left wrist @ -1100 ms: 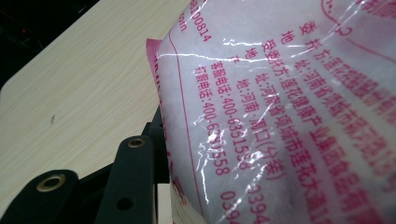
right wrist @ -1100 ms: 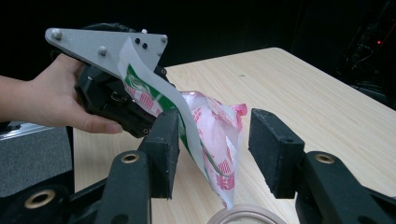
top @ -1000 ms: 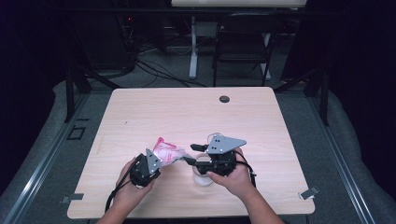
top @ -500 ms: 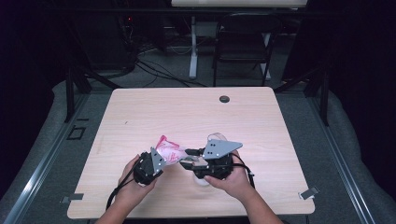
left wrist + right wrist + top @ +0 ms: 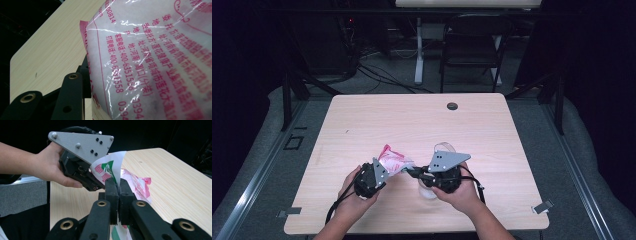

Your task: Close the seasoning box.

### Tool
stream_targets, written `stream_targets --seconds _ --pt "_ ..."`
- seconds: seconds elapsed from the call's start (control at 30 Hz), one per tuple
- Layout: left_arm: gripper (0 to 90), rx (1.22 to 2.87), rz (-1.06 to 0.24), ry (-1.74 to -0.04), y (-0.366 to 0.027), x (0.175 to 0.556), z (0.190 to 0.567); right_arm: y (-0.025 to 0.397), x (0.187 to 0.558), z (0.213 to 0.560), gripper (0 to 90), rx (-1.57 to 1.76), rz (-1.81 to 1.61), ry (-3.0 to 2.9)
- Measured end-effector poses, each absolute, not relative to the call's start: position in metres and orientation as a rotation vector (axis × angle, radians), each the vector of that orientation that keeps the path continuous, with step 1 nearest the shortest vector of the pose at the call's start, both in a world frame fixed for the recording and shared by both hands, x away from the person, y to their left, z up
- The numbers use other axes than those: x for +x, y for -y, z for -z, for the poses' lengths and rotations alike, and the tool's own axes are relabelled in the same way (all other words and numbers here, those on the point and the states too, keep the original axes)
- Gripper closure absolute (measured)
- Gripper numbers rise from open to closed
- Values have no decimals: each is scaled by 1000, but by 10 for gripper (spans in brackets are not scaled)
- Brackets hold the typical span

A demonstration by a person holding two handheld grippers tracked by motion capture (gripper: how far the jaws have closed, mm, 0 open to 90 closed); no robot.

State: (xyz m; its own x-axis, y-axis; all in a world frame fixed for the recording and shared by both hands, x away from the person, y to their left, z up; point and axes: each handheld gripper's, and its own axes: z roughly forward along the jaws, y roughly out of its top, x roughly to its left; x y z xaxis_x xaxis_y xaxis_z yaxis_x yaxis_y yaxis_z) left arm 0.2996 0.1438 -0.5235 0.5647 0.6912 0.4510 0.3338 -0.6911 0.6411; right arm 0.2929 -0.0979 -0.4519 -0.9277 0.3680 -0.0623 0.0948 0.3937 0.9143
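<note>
A pink-and-white plastic bag (image 5: 392, 161) with red print is held above the table's front middle between both grippers. My left gripper (image 5: 396, 170) is shut on its left end; in the left gripper view the bag (image 5: 150, 62) covers one jaw and the other rises beside it. My right gripper (image 5: 413, 173) comes in from the right. In the right gripper view its jaws (image 5: 118, 187) are pressed together on the bag's (image 5: 110, 168) edge, with the left gripper (image 5: 82, 170) and its hand just behind.
A clear cup-like container (image 5: 445, 147) stands on the wooden table (image 5: 422, 120) under my right gripper, partly hidden by it. A small dark round cap (image 5: 452, 106) lies near the far edge. A chair (image 5: 472, 45) and cables are beyond the table.
My right gripper has moved left to the bag and now grips its edge. The left gripper and the bag have shifted slightly.
</note>
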Motion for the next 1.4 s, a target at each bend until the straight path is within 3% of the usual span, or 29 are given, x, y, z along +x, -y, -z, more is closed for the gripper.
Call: stream_targets --seconds 0.53,1.4 --pt "607 2307 -1096 -765 -141 298 516 104 298 452 900 555 -1599 -2383" --pt "622 2305 -1332 -539 -119 295 507 127 300 450 900 700 -1635 -2289"
